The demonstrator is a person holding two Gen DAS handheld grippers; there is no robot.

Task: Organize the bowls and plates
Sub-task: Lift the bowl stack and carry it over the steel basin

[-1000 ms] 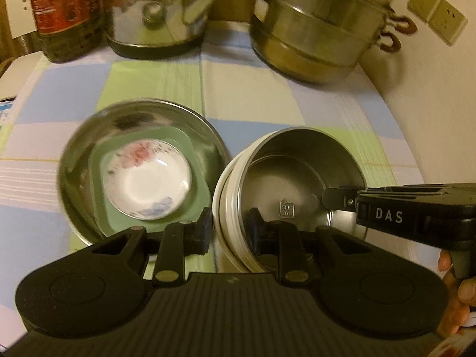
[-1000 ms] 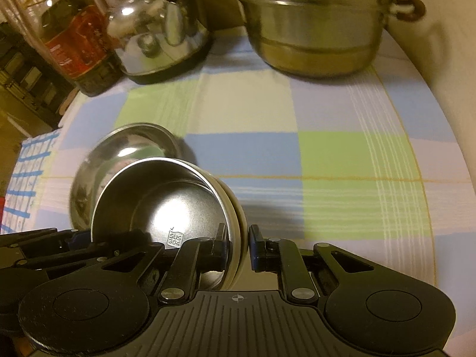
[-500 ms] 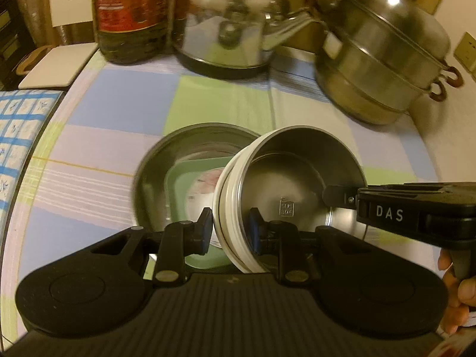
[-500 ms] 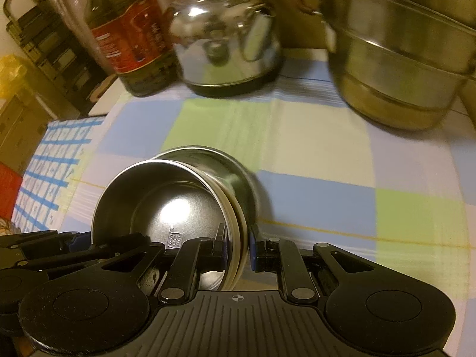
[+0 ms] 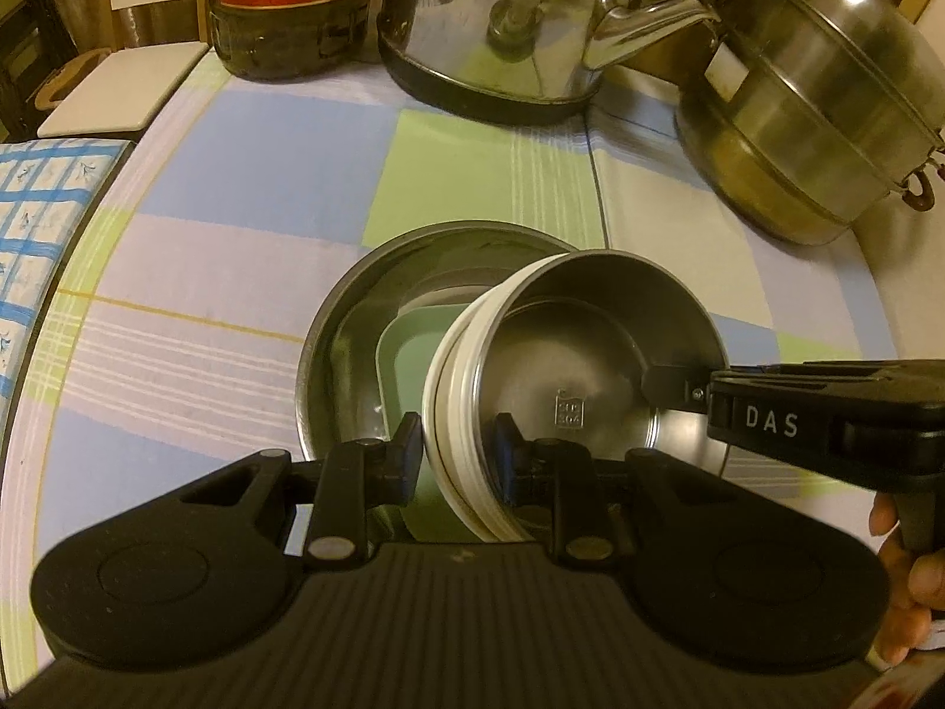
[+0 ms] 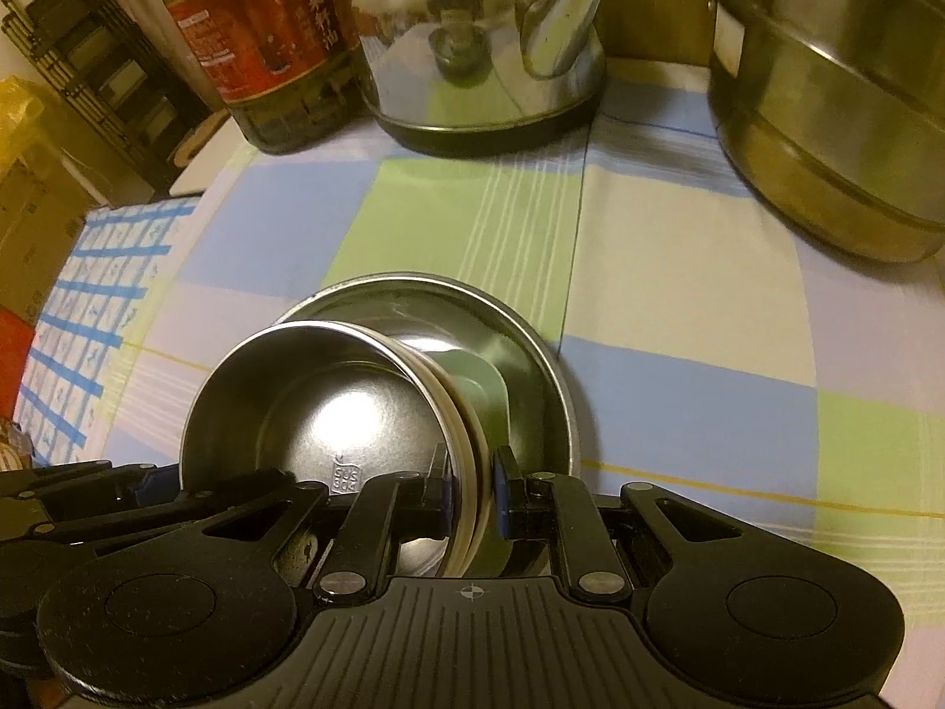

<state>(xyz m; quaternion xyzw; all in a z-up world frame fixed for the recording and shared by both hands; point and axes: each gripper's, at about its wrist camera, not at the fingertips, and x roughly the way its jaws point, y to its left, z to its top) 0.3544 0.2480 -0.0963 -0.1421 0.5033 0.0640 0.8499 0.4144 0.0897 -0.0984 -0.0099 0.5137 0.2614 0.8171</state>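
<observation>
Bowl (image 5: pixel 590 348) in two tongs (image 5: pixel 458 449)

White capital letters "DAS" stand on the black body of the right gripper (image 5: pixel 685 383), seen from the left wrist camera where it reaches in from the right. A small square stamp (image 5: pixel 570 407) sits on the inner bottom of the steel bowl (image 5: pixel 590 354); its lower line seems to read "304", the upper line is too small to tell. The oil bottle (image 6: pixel 260 35) carries a red label with a column of white Chinese characters, which appear to read "菜籽油"; its small print is illegible.
</observation>
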